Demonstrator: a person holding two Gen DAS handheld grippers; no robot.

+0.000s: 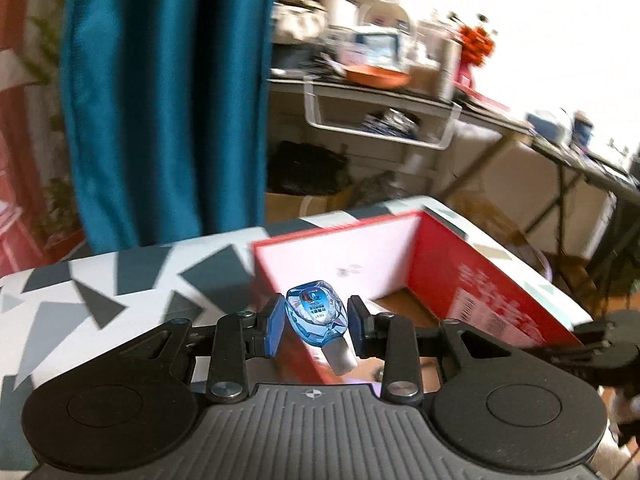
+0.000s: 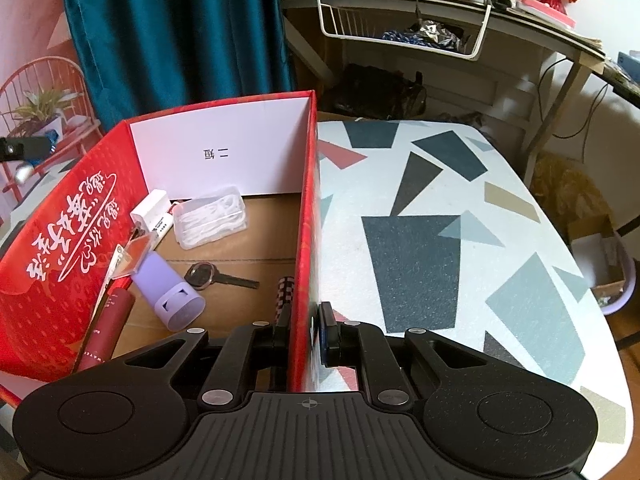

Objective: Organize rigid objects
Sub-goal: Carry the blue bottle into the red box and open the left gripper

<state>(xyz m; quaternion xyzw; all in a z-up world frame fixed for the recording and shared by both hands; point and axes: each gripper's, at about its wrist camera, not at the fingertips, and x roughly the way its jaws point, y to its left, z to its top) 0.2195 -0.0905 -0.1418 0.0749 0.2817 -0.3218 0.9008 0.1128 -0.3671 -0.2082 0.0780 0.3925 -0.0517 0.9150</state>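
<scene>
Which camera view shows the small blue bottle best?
The left wrist view: the small blue bottle sits sharp and central in the left claw. In the right wrist view it is only a tiny blue piece at the left edge.

The left gripper (image 1: 316,322) is seen pointed forward and somewhat downward, its two blue-padded fingers (image 1: 275,330) set partly apart and pressed against either side of a small blue bottle (image 1: 316,318), which is held clear of any surface with its cap toward the camera. The right gripper (image 2: 305,330) is angled more steeply downward, its jaws brought nearly together and clamped on the side wall of the red box (image 2: 306,240), one finger inside and one outside.
</scene>
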